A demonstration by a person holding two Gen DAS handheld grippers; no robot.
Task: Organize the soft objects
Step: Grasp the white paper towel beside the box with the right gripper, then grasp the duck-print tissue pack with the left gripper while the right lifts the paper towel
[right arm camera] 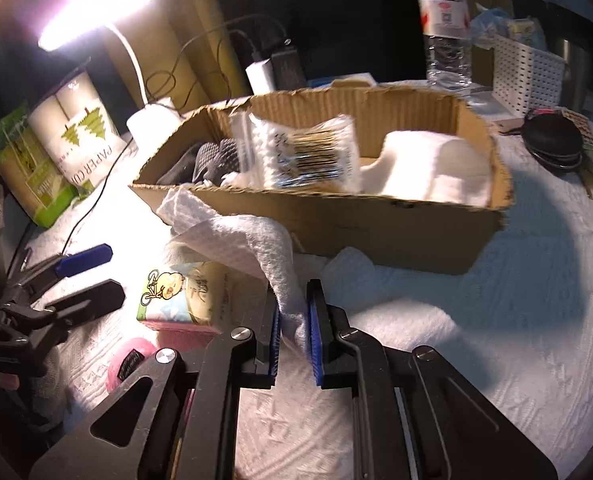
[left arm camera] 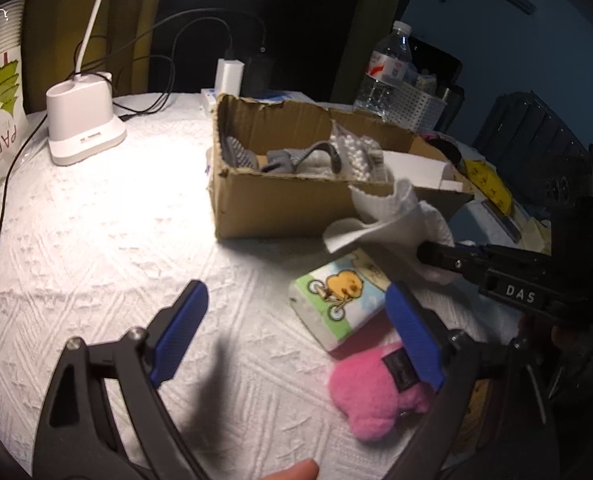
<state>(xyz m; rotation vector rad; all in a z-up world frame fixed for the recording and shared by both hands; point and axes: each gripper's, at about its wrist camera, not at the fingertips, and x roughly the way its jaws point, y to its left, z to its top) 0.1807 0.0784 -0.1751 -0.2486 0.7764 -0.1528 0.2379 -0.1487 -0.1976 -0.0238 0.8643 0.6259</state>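
White tissue (right arm camera: pixel 252 240), light, limp, tear-prone: pinched at one edge by right gripper (right arm camera: pixel 294 334); left gripper (left arm camera: pixel 296 336) fingers spread, empty.

The left gripper (left arm camera: pixel 300 332) hangs wide open above the counter (left arm camera: pixel 96 240); the right gripper (left arm camera: pixel 432 258) pinches a paper towel (left arm camera: pixel 396 216) near the cardboard box (left arm camera: pixel 280 204).

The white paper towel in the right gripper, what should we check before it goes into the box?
1. Right gripper shut on the paper towel: ok.
2. Towel lifted off the tissue pack: cannot tell.
3. Cardboard box open on top: ok.
4. Free room inside the box: cannot tell; cotton swabs and white roll fill much.
5. Left gripper open, away from the box: ok.
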